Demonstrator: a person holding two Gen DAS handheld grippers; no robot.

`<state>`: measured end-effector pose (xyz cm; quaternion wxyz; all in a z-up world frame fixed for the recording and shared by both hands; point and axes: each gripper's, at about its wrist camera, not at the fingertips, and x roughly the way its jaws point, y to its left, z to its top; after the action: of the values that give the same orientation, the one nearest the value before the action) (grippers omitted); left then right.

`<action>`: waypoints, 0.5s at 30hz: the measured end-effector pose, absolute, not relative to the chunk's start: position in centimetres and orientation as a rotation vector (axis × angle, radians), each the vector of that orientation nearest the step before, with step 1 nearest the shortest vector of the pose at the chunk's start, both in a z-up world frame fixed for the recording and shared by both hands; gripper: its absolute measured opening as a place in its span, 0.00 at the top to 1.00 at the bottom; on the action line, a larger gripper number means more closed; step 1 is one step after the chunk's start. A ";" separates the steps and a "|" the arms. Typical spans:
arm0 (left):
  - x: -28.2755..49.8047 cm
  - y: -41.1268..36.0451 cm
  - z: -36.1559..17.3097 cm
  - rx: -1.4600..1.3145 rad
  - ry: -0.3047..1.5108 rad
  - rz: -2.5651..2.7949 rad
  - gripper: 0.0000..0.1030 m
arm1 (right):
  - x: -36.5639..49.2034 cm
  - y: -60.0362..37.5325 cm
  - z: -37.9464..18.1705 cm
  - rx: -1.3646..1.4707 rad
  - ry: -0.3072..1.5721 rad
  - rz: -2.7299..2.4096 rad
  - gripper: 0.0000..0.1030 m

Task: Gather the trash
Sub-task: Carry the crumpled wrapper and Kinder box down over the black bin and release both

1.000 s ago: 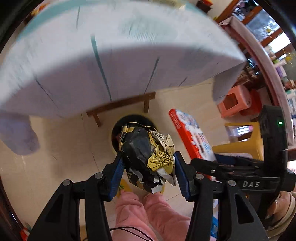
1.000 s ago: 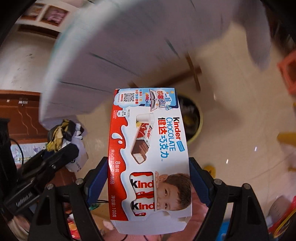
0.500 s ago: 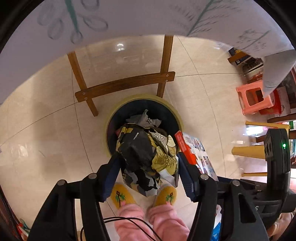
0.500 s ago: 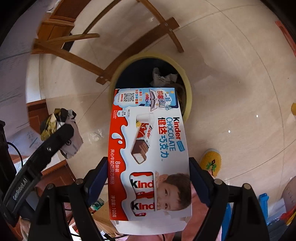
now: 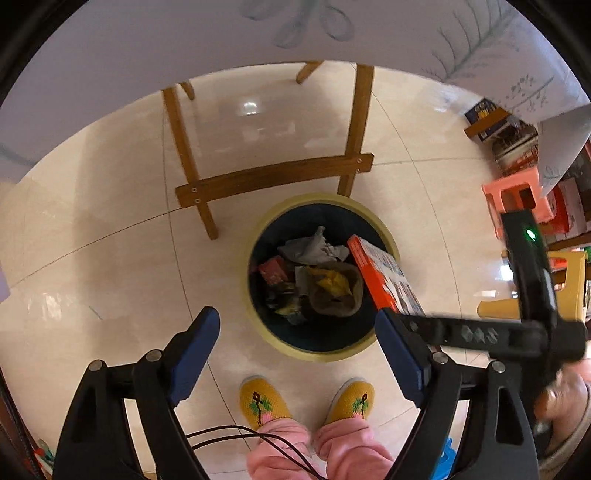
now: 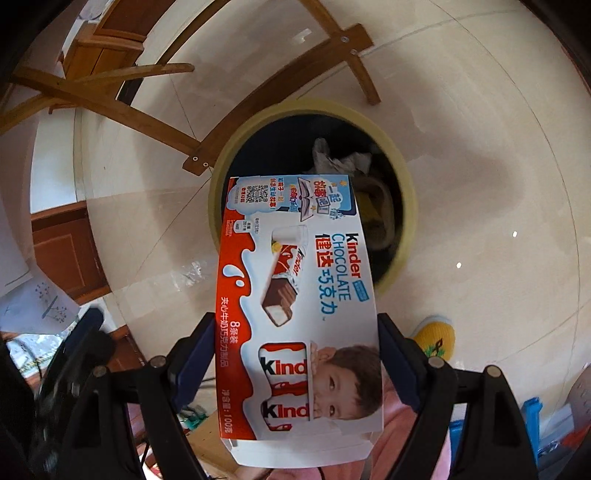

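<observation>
A round yellow-rimmed trash bin (image 5: 384, 229) stands on the floor, holding paper scraps and wrappers; the dark floral wrapper (image 5: 332, 288) now lies inside. My left gripper (image 5: 295, 354) hangs above the bin's near rim, its jaws opening, nothing between them. My right gripper (image 6: 295, 365) is shut on a red and white Kinder chocolate box (image 6: 295, 302), its far end over the bin (image 6: 406, 184). The same box (image 5: 384, 277) shows in the left wrist view, angled over the bin's right rim.
A wooden table leg frame (image 5: 273, 177) stands just behind the bin, under a hanging white tablecloth (image 5: 258, 29). The person's yellow slippers (image 5: 258, 402) stand close in front. A pink stool (image 5: 517, 199) and a yellow stool (image 5: 569, 288) sit to the right.
Both grippers sank from table height toward the bin. The left gripper opened and the floral wrapper dropped into the bin. The right gripper kept its hold on the box.
</observation>
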<state>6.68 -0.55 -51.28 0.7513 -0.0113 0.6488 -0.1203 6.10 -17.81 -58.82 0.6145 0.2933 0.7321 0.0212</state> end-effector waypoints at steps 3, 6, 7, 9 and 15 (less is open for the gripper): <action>6.3 0.6 -50.8 -0.043 1.398 -0.249 0.18 | 7.8 -16.8 -59.6 0.626 1.686 0.043 0.18; 6.3 1.4 -50.5 -0.059 1.385 -0.242 0.18 | 9.4 -15.8 -60.3 0.572 1.680 0.031 0.17; 6.3 1.6 -50.4 -0.058 1.377 -0.240 0.17 | 9.8 -15.6 -60.4 0.556 1.669 0.028 0.17; 6.3 1.8 -50.4 -0.055 1.367 -0.238 0.18 | 10.3 -15.3 -60.6 0.532 1.643 0.021 0.17; 6.6 2.7 -49.9 -0.074 1.345 -0.228 0.17 | 10.3 -15.0 -61.5 0.511 1.620 0.005 0.17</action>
<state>6.62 2.69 -49.93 0.7757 -0.0343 0.6213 -0.1052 10.30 -15.01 -61.47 0.6605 0.2259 0.7161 0.0020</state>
